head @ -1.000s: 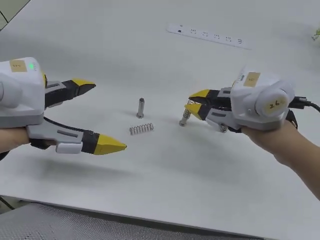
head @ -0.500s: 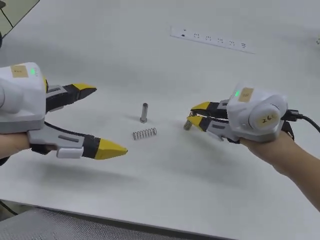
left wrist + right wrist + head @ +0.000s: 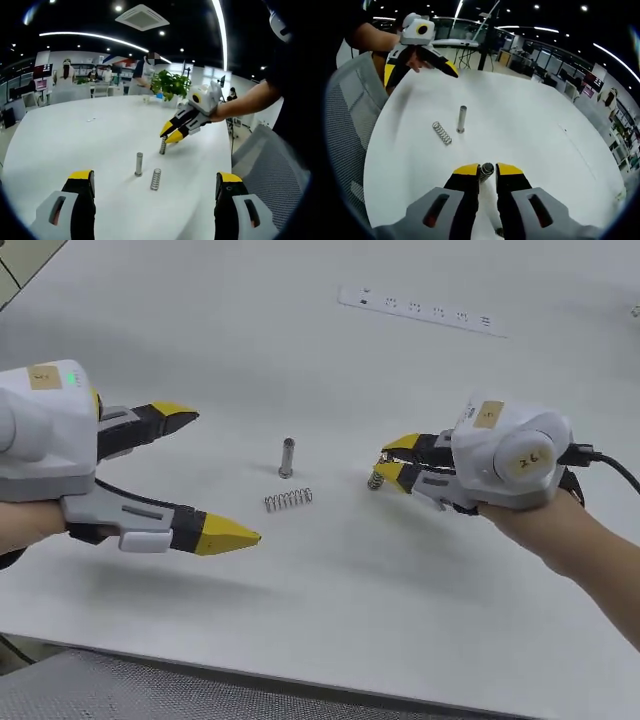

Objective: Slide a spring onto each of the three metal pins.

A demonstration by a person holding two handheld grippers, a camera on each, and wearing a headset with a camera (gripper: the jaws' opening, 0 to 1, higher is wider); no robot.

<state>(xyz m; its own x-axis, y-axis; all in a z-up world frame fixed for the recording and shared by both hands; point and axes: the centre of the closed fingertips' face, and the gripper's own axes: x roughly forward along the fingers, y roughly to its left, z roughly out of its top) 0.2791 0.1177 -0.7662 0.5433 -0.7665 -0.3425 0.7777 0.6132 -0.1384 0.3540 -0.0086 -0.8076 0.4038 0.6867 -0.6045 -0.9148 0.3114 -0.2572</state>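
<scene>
A bare metal pin (image 3: 287, 457) stands upright mid-table, and a loose spring (image 3: 288, 500) lies flat just in front of it. To the right a second pin wearing a spring (image 3: 375, 480) stands at the tips of my right gripper (image 3: 392, 460). In the right gripper view the jaws are nearly together, with the top of that spring (image 3: 486, 171) pinched between the fingertips (image 3: 466, 171). My left gripper (image 3: 212, 478) hovers wide open at the left, apart from everything. In its view the bare pin (image 3: 138, 164) and loose spring (image 3: 155, 179) lie ahead between its jaws.
A white power strip (image 3: 420, 310) lies at the table's far side. The table's front edge and a grey mesh chair (image 3: 100, 690) are close below the grippers. A potted plant (image 3: 172, 85) stands at the far table edge in the left gripper view.
The sprung pin at the right gripper's tips leaned over a second ago and now stands straighter, with less of it showing. The left gripper stays open in place.
</scene>
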